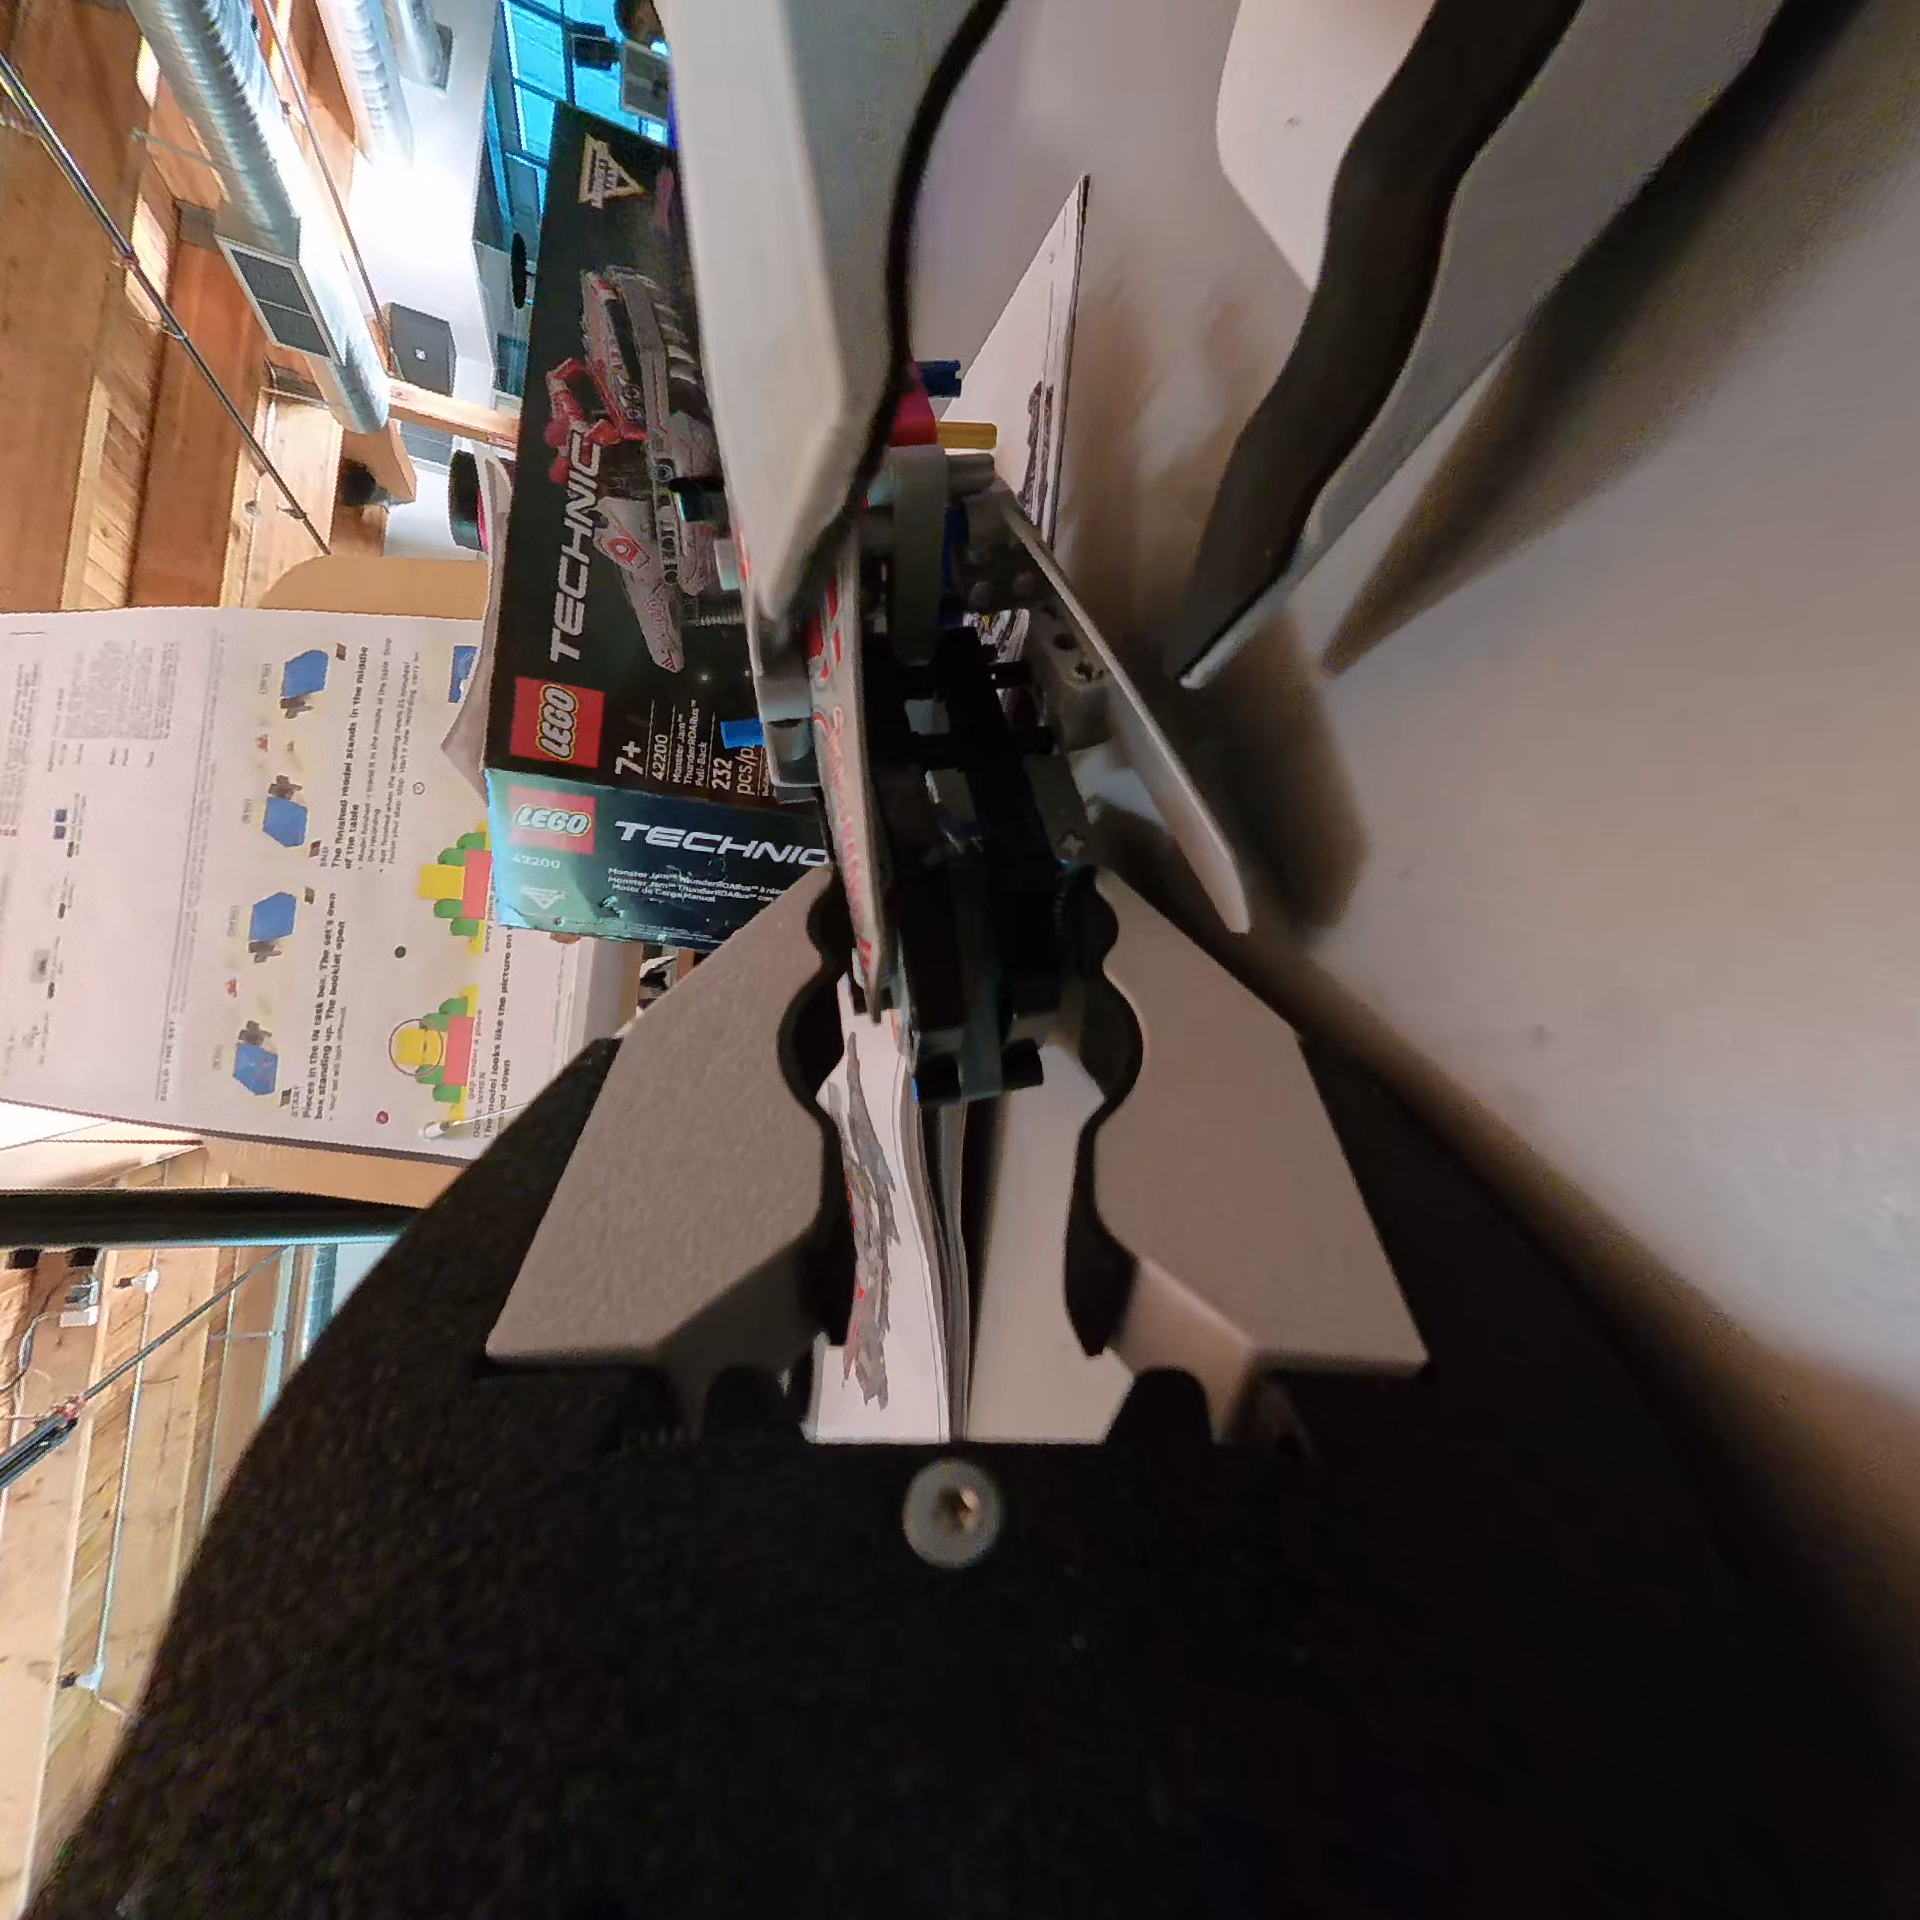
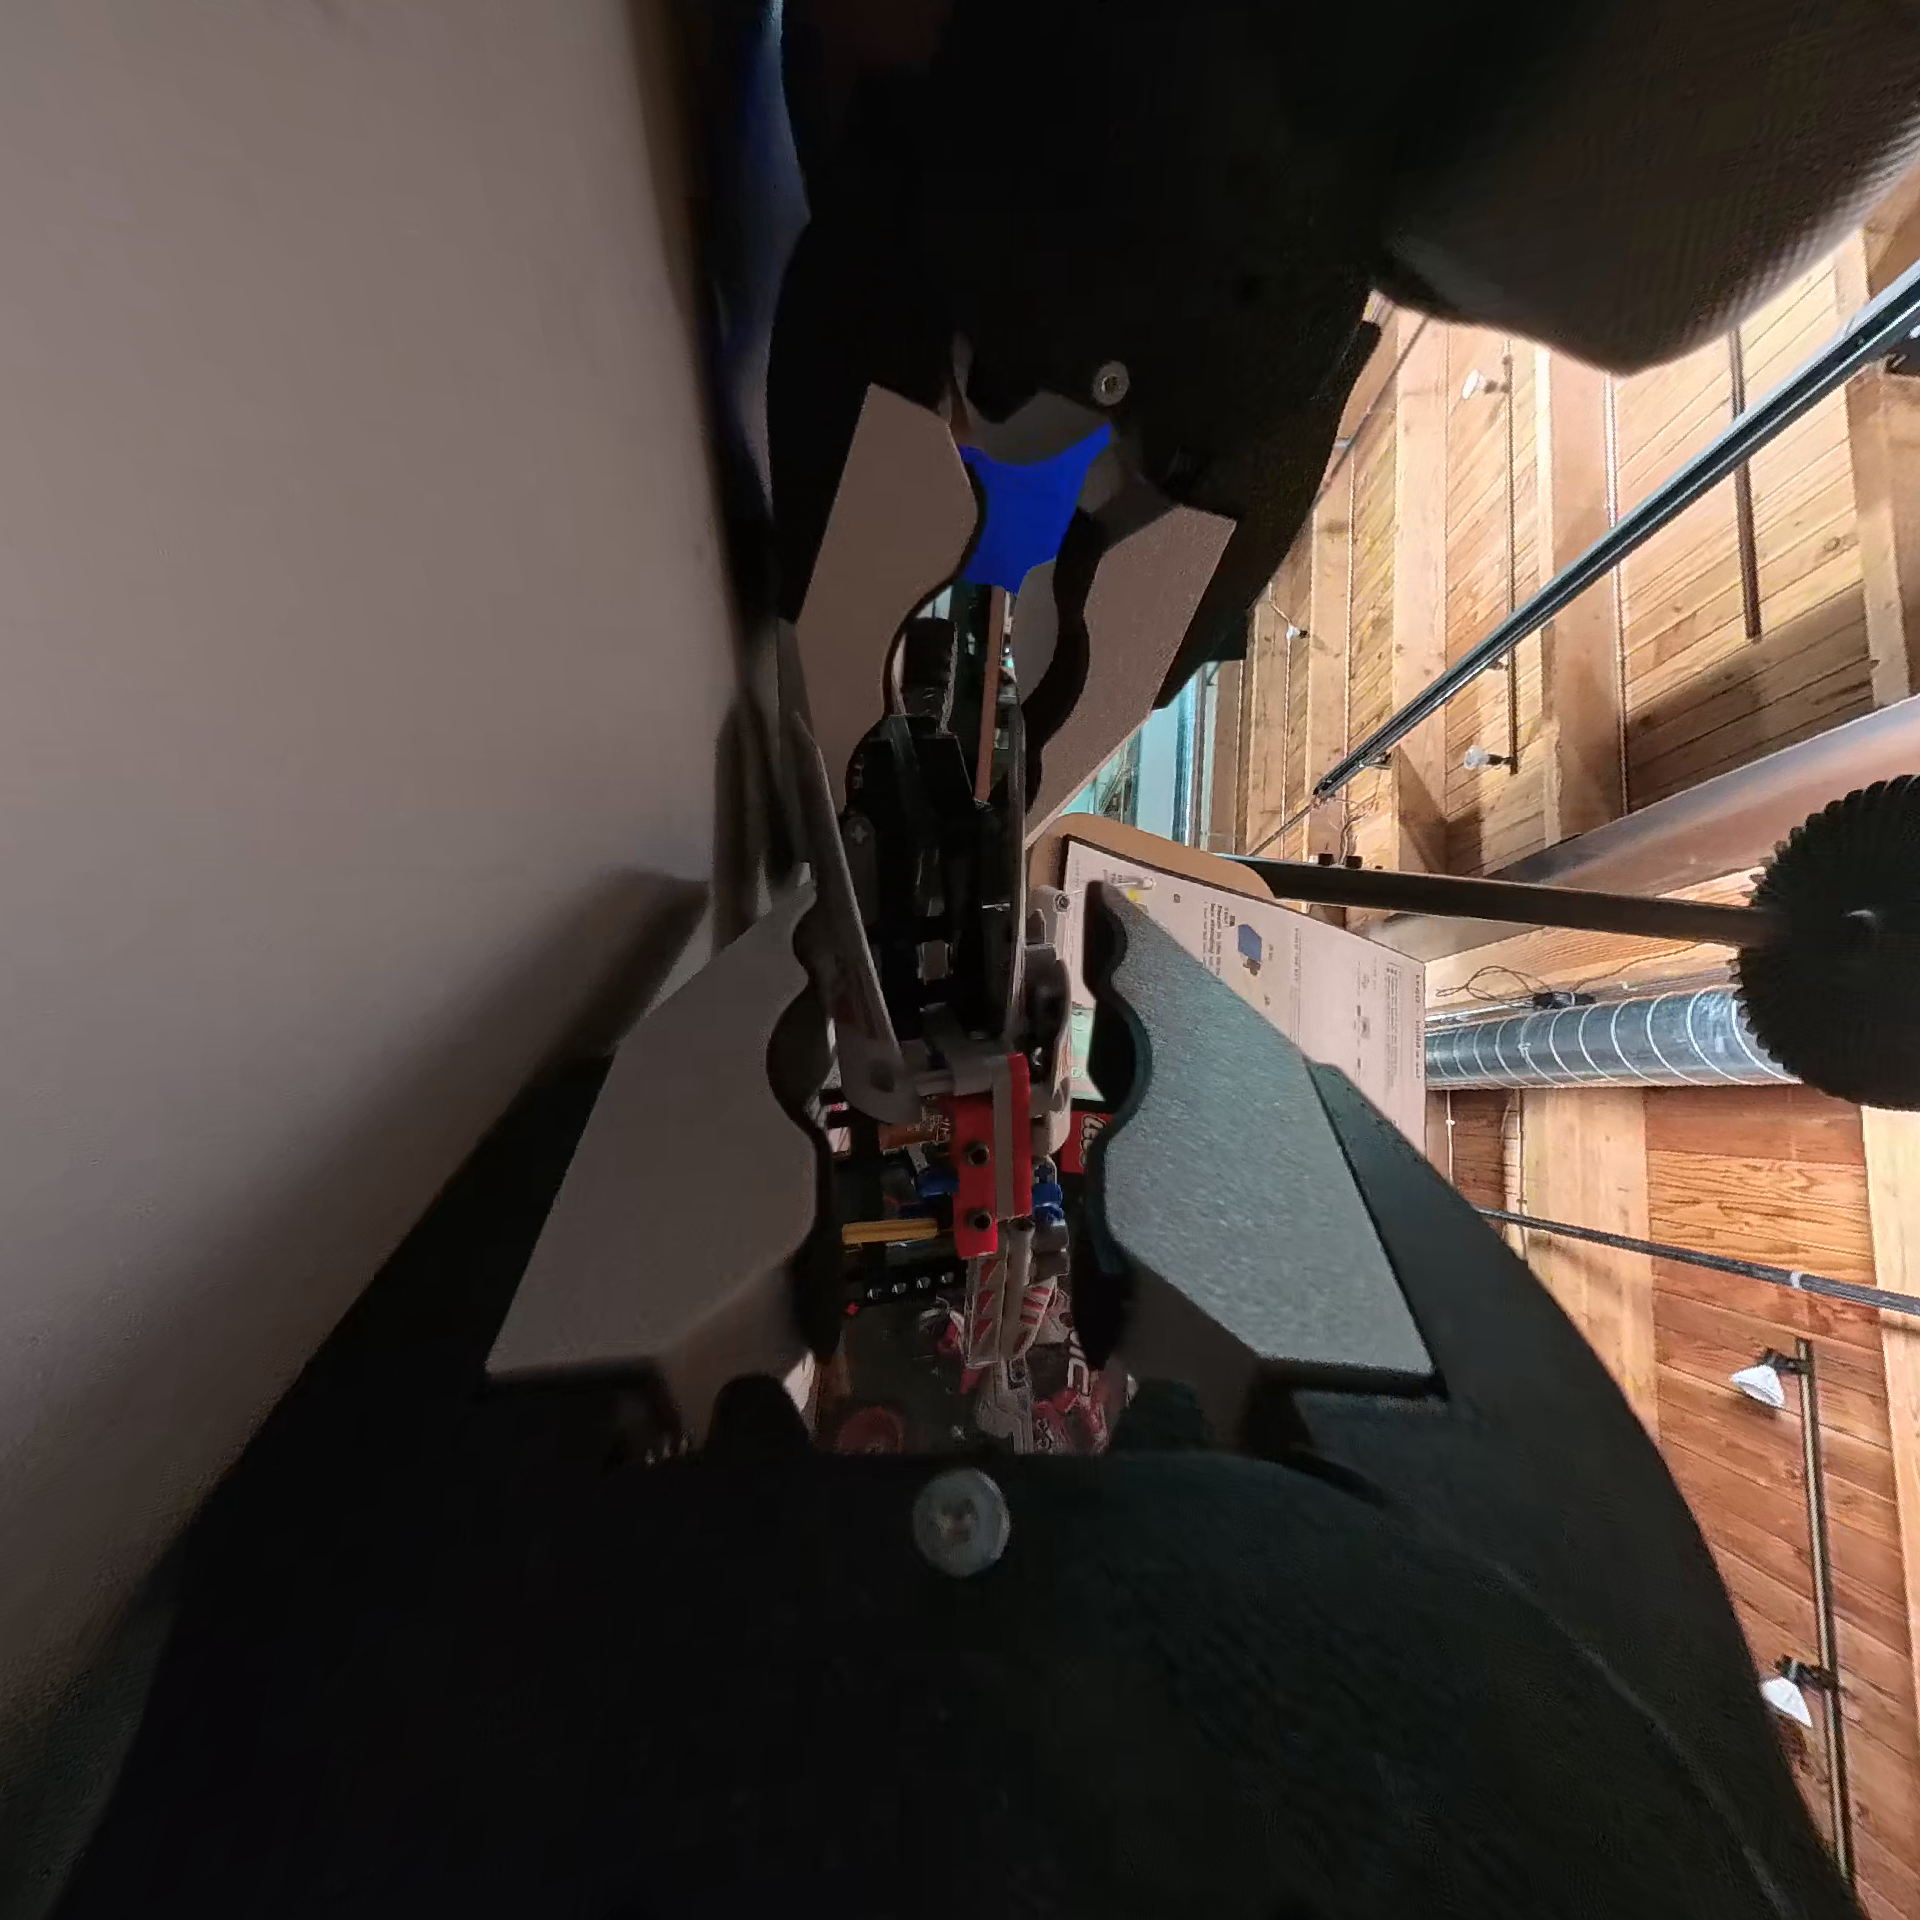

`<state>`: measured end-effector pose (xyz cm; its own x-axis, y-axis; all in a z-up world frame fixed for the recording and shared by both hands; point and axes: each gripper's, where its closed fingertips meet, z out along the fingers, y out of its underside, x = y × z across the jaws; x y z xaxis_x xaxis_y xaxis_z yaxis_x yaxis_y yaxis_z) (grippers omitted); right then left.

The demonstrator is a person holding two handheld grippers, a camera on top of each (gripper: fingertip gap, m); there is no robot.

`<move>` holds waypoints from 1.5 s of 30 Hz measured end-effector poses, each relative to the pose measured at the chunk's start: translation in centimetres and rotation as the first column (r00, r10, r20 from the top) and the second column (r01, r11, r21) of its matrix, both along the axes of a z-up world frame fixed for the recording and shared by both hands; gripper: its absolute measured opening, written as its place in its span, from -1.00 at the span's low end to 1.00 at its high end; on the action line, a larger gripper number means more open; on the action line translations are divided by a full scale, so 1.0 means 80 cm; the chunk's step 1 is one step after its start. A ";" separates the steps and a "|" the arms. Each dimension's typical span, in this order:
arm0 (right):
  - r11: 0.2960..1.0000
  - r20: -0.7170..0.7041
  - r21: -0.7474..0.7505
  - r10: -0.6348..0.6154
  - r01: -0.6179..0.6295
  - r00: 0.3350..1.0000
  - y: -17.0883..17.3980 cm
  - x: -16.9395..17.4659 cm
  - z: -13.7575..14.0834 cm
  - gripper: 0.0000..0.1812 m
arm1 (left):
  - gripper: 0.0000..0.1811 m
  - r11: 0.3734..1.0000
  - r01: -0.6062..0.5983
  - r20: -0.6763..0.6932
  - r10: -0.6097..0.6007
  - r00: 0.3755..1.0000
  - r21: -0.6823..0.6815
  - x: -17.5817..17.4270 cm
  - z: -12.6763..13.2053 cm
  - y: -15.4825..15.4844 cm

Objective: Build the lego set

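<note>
The partly built lego model [image 1: 945, 831] has a black chassis, white stickered side panels and a red front piece [image 2: 992, 1164]. It is held in the air beside the white table [image 1: 1558, 935]. My left gripper [image 1: 961, 935] is shut on the model's black rear end. My right gripper [image 2: 945, 935] is closed around the front end, with its fingers [image 1: 790, 364] against the side panels. In the right wrist view the left gripper [image 2: 966, 665] shows at the far end of the model [image 2: 935, 831]. A yellow axle [image 1: 966, 431] and blue pins stick out at the front.
The lego box [image 1: 623, 623] stands close behind the model, and the open instruction booklet [image 1: 904, 1247] lies under it. A cardboard sheet with printed pictures [image 1: 239, 862] stands behind the box. A black toothed wheel on a rod [image 2: 1839, 935] shows at the right. Spacing between my two grippers at the tips: around 5 cm.
</note>
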<state>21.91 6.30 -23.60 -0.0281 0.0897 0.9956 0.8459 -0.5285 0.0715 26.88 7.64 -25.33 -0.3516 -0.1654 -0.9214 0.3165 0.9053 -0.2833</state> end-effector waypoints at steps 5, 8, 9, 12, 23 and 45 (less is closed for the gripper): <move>1.000 -0.007 0.020 0.010 -0.009 1.000 -0.006 -0.006 0.004 -0.78 | -0.55 0.999 0.006 -0.033 -0.008 0.999 -0.051 -0.003 0.003 -0.001; 1.000 -0.007 0.010 -0.002 0.002 1.000 -0.006 -0.001 0.001 -0.88 | -0.55 0.997 0.011 -0.055 -0.015 0.998 -0.077 -0.005 0.005 -0.003; 1.000 -0.009 0.003 0.001 -0.001 1.000 -0.005 -0.001 -0.001 -0.92 | -0.55 0.997 0.012 -0.060 -0.017 0.998 -0.083 -0.006 0.005 -0.003; 1.000 0.018 -0.002 0.006 -0.006 1.000 -0.002 0.000 -0.002 -0.93 | -0.55 0.995 0.015 -0.080 -0.023 0.997 -0.100 -0.009 0.006 -0.003; 0.999 0.061 -0.005 -0.053 0.054 0.997 -0.002 0.015 0.000 -1.00 | -0.55 0.996 0.010 -0.088 -0.018 0.996 -0.089 -0.011 0.005 -0.003; 0.999 -0.032 -0.037 -0.037 0.035 0.999 -0.012 0.008 -0.001 -1.00 | -0.56 1.000 0.003 -0.048 -0.003 0.999 -0.002 -0.018 0.002 -0.007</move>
